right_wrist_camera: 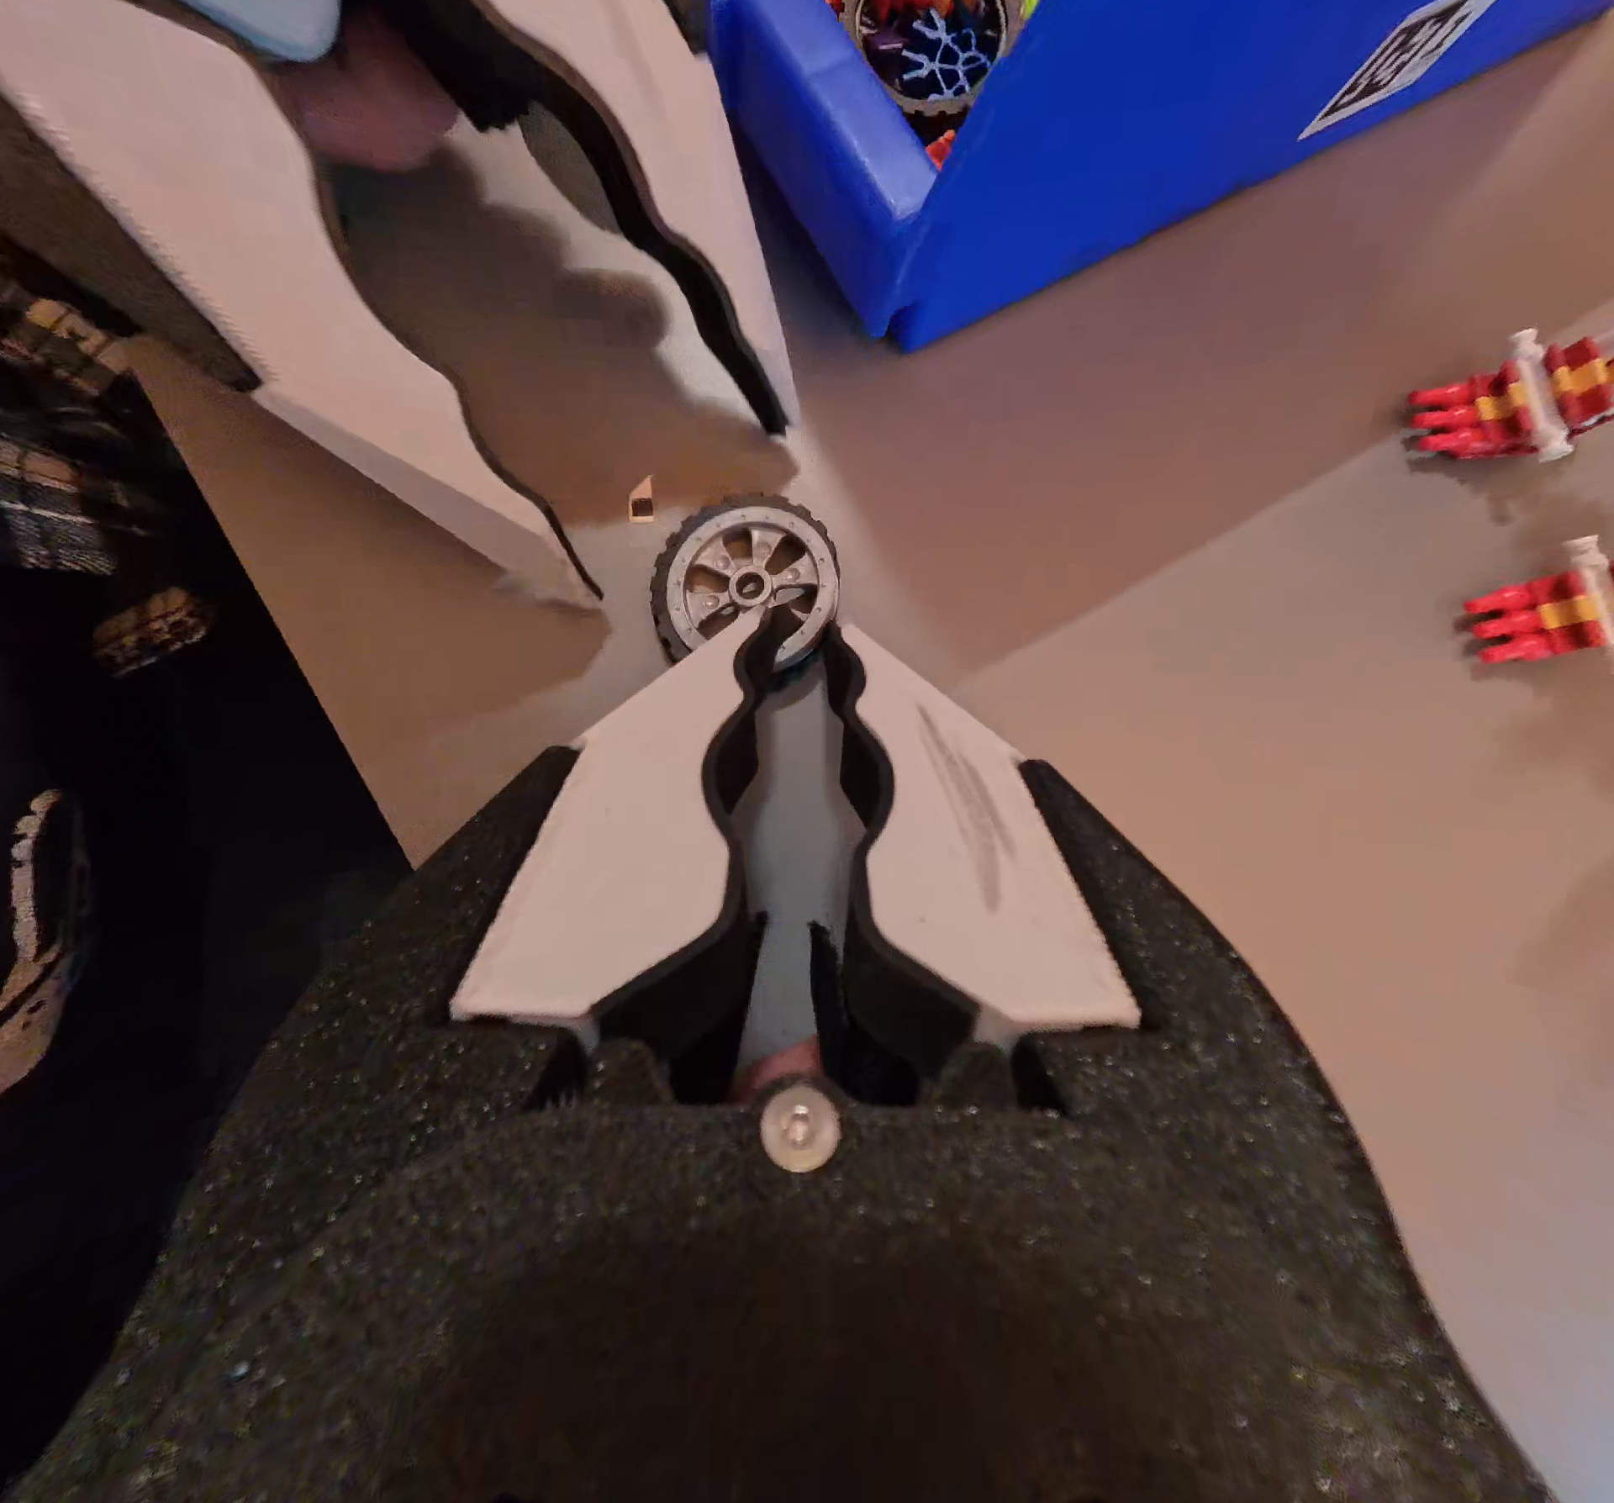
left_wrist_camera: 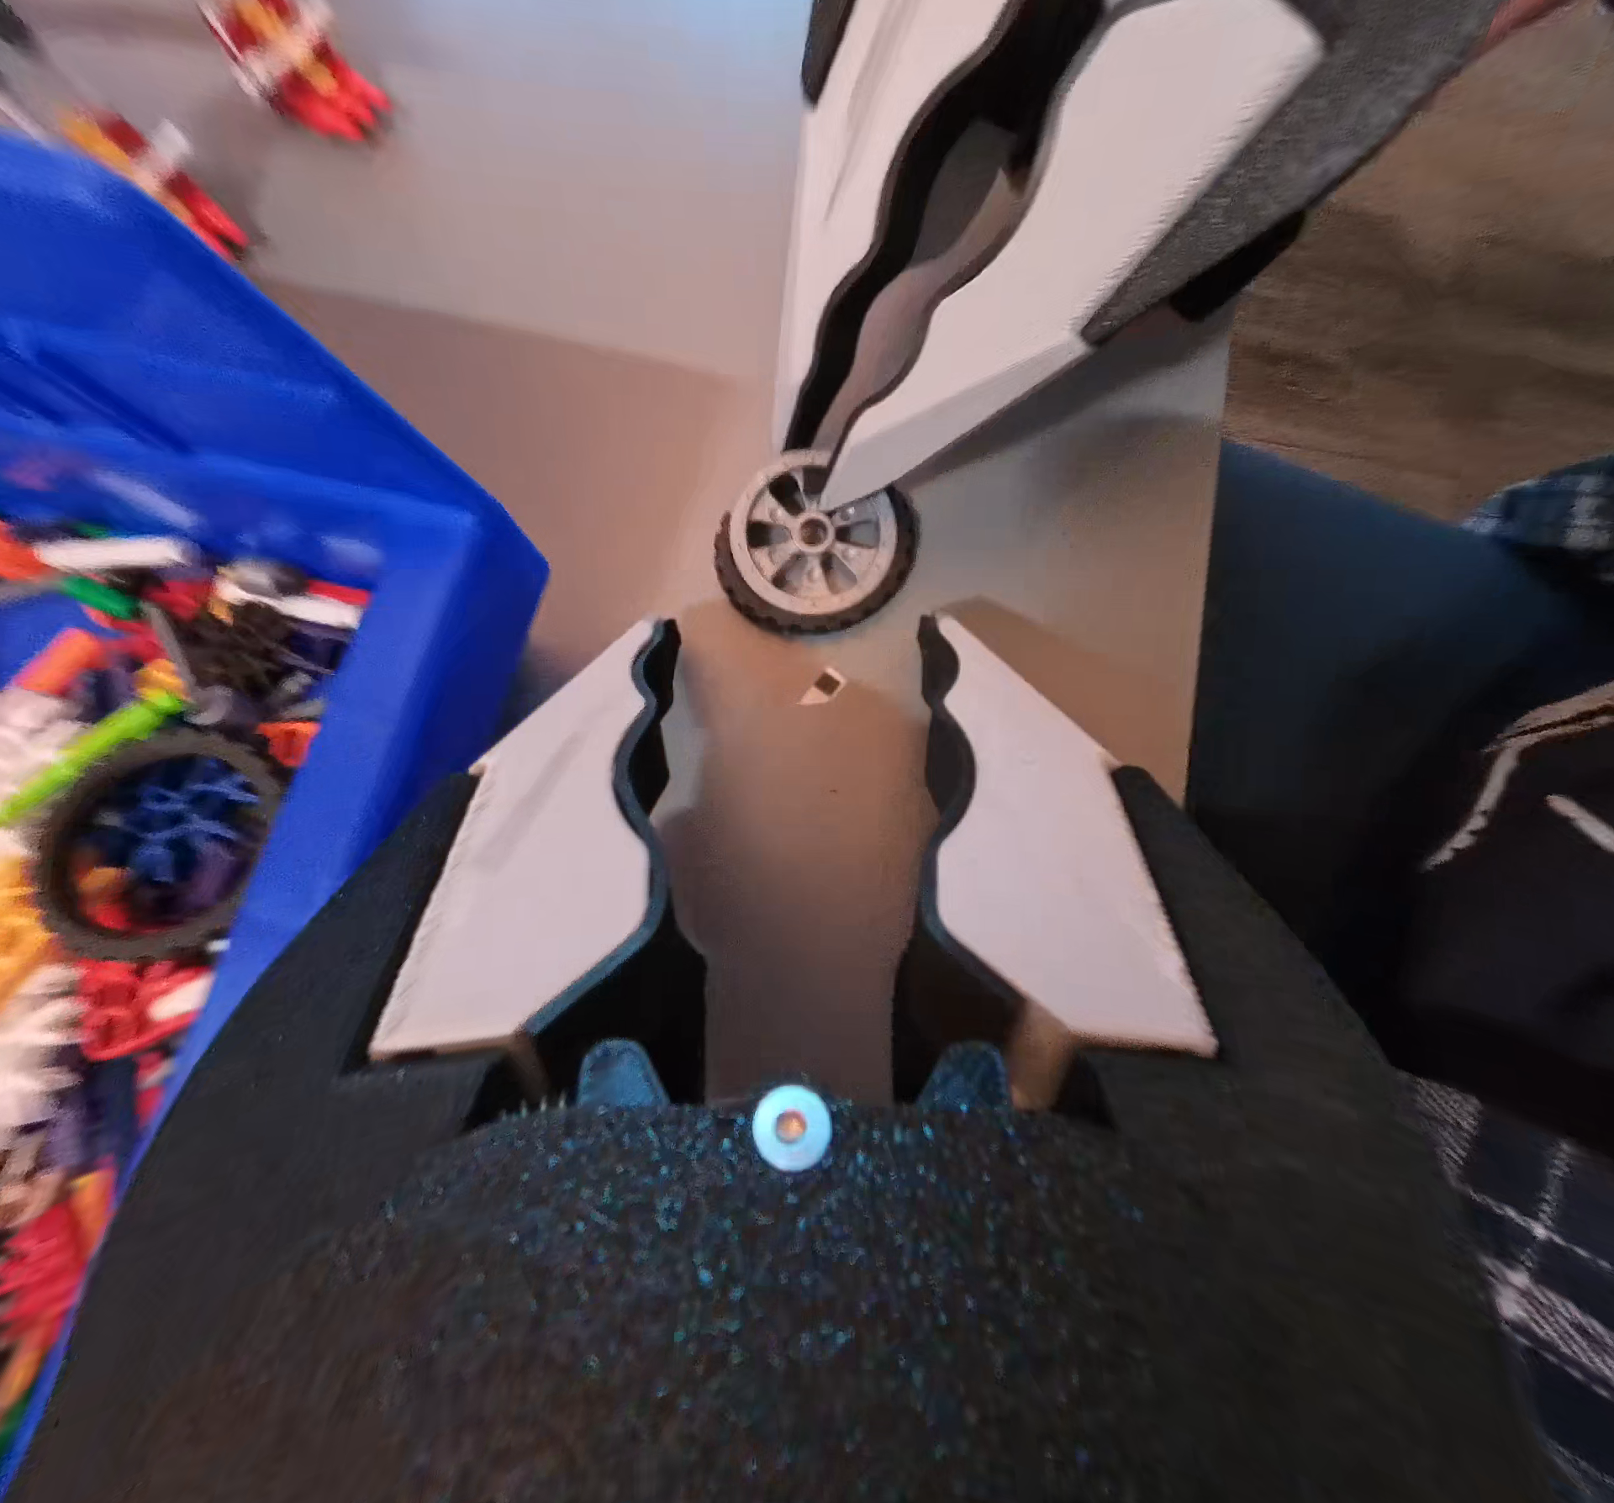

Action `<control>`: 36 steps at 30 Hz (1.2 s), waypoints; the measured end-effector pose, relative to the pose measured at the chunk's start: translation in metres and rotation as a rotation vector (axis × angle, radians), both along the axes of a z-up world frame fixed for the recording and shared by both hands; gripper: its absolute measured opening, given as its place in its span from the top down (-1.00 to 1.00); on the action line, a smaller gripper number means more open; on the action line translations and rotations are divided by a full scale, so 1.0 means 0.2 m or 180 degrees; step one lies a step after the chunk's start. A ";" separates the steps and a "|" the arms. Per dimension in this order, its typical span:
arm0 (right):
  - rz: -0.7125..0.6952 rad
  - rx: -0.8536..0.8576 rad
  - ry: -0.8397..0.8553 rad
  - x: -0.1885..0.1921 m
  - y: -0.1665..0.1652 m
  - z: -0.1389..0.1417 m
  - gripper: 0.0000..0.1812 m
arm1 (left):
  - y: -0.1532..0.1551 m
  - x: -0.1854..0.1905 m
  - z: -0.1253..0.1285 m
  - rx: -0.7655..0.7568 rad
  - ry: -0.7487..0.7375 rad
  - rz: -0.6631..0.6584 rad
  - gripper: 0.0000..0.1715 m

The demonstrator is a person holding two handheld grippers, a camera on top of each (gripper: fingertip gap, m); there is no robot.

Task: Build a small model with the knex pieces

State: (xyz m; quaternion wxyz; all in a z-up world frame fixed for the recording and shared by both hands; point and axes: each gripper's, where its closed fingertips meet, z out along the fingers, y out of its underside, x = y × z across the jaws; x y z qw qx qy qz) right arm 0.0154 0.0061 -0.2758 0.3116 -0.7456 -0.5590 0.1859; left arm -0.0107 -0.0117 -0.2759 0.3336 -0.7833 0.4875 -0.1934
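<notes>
pale desk [right_wrist_camera: 1223, 850] | blue bin [left_wrist_camera: 288, 430] of mixed plastic pieces at left | left hand-held gripper [left_wrist_camera: 796, 631] fingers apart, empty, just short of the wheel | small grey wheel [right_wrist_camera: 745, 585] with black tyre, mid-desk | right hand-held gripper [right_wrist_camera: 790, 647] clamped on wheel's rim | two red pieces [right_wrist_camera: 1520, 404] far side

the right gripper [right_wrist_camera: 790, 644] pinches the rim of a small grey-hubbed toy wheel [right_wrist_camera: 744, 579] on the tan table [right_wrist_camera: 1135, 762]; the left gripper [right_wrist_camera: 690, 513] is spread wide just beyond it; a blue bin [right_wrist_camera: 1135, 107] of colourful construction pieces sits behind; two red assemblies [right_wrist_camera: 1520, 409] lie at right
</notes>
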 end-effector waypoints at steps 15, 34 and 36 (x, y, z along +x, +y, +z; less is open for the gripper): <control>0.0081 0.1382 0.0079 0.01 -0.03 0.06 0.89 | 0.00 0.08 0.05 -0.0576 -0.0564 0.0050 0.62; 0.0324 0.2661 0.0004 0.01 -0.09 0.16 0.90 | 0.01 0.12 0.06 -0.0254 -0.0500 -0.0329 0.78; 0.0312 0.2599 0.0046 0.02 -0.09 0.16 0.89 | 0.01 0.12 0.06 -0.0127 -0.0460 -0.0396 0.79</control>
